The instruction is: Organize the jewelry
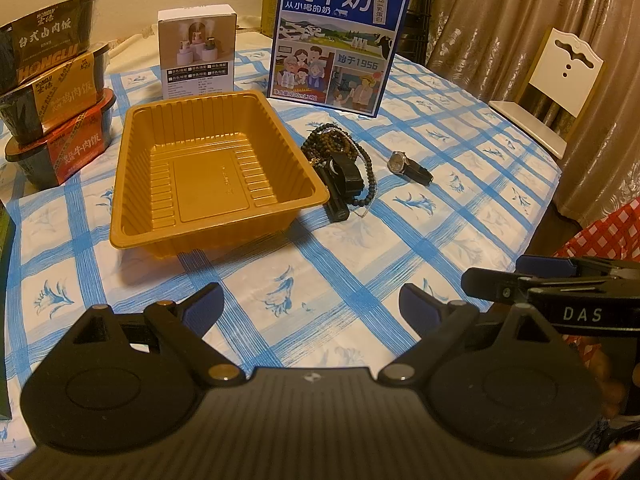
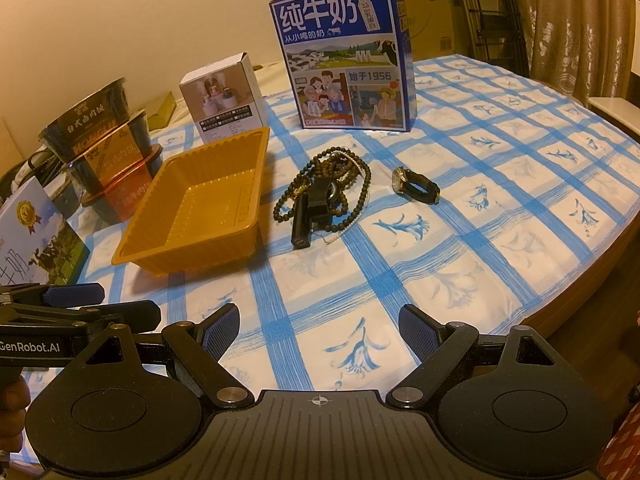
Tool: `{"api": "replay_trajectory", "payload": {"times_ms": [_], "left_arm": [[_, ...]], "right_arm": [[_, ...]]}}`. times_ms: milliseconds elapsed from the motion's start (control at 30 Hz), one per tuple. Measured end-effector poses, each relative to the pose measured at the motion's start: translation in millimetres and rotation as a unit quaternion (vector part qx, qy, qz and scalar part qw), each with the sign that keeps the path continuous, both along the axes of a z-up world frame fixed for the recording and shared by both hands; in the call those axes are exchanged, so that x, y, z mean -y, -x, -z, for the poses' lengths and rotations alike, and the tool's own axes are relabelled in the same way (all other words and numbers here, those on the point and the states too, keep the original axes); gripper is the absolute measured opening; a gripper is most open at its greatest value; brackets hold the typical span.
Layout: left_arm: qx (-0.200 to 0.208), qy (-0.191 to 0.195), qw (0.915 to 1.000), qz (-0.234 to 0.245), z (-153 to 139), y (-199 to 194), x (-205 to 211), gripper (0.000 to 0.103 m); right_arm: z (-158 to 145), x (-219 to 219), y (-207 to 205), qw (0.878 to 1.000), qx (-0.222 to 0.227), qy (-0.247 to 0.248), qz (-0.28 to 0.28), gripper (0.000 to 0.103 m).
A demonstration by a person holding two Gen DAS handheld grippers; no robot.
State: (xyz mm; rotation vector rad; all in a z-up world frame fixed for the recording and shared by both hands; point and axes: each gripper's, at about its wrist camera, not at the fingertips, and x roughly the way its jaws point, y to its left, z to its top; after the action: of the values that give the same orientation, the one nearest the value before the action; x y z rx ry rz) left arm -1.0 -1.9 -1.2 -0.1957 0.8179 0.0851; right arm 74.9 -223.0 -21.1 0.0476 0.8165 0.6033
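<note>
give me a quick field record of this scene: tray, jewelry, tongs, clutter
tray: yellow plastic tray, nothing in it, on the blue checked tablecloth
beads: tangled bead necklaces in a pile right of the tray, a black item lying on them
watch: wristwatch lying alone, further right
left tongs: open, holding nothing, near edge of table
right tongs: open, holding nothing
clutter: milk carton box, small white box, stacked food bowls behind and left of tray
progress: nothing sorted yet

The left gripper [image 1: 310, 304] hangs open over the checked tablecloth [image 1: 460, 216]. At eleven o'clock stands an empty orange tray [image 1: 280, 216]; beads [image 1: 344, 148] and watch [image 1: 410, 166] at one o'clock.
</note>
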Motion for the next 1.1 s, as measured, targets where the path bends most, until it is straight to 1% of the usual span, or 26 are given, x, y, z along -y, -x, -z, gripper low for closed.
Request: {"api": "replay_trajectory", "payload": {"times_ms": [1100], "left_arm": [[0.0,0.0,1.0,0.0,0.0,0.0,-0.1,0.093]], "right_arm": [[0.9,-3.1,-2.7,1.0,-0.001,-0.001,0.0,0.086]]}}
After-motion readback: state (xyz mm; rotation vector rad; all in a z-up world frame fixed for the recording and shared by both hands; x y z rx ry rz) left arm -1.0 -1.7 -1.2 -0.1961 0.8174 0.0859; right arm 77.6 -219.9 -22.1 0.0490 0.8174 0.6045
